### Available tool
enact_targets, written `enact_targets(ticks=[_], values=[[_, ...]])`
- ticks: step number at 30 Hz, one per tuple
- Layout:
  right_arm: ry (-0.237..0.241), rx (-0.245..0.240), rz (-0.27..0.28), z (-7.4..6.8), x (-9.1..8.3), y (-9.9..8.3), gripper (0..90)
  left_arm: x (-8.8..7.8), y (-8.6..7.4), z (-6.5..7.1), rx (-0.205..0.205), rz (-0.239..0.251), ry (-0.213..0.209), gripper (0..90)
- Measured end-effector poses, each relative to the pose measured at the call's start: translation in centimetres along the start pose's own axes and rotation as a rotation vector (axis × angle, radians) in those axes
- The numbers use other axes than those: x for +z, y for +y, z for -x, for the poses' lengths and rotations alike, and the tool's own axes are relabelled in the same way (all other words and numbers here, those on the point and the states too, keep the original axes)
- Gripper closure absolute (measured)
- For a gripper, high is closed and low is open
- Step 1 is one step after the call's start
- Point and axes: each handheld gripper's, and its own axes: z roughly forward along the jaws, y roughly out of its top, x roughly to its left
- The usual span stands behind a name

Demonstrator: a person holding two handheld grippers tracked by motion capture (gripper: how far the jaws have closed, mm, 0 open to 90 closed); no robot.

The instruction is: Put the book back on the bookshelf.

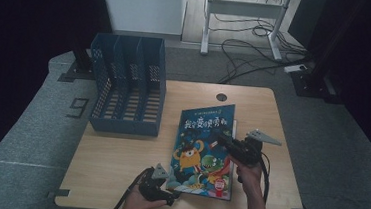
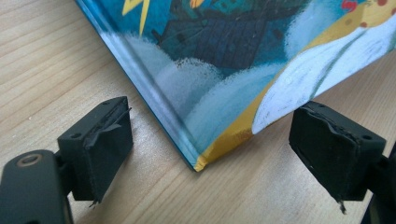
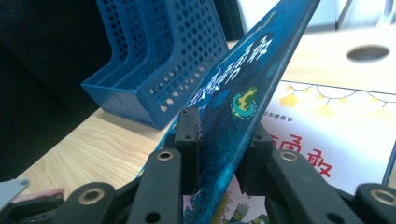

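A picture book (image 1: 204, 146) with a blue cartoon cover lies on the wooden table (image 1: 114, 154), right of centre. My right gripper (image 1: 222, 137) reaches over its right edge. In the right gripper view this gripper (image 3: 222, 135) is shut on the front cover (image 3: 252, 79), which is tilted up off the white title page (image 3: 336, 135). My left gripper (image 1: 171, 196) rests at the book's near left corner. Seen in the left gripper view, that gripper (image 2: 217, 140) is open, and its pads (image 2: 107, 135) straddle the corner of the book (image 2: 224, 79) without touching it.
A blue perforated file rack (image 1: 127, 85) with several slots stands at the table's back left, also seen in the right gripper view (image 3: 163, 56). A round cable hole (image 1: 221, 97) sits near the far edge. Cables and a desk frame lie on the floor beyond.
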Motion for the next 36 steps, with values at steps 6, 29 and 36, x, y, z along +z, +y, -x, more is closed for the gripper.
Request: enact_targets(ticks=[6,29,36], values=[[0.016,-0.024,0.019,-0.6,-0.3,0.2,73.8,0.0,0.1,0.0,0.003,-0.006,0.001,13.0],[0.039,-0.136,0.1,-2.4,-1.7,0.9,75.6,0.5,0.9,-0.5,-0.024,-0.009,0.009,13.0],[0.05,-0.151,0.113,-2.6,-1.9,1.0,76.1,0.6,1.0,-0.5,-0.026,-0.008,0.019,13.0]])
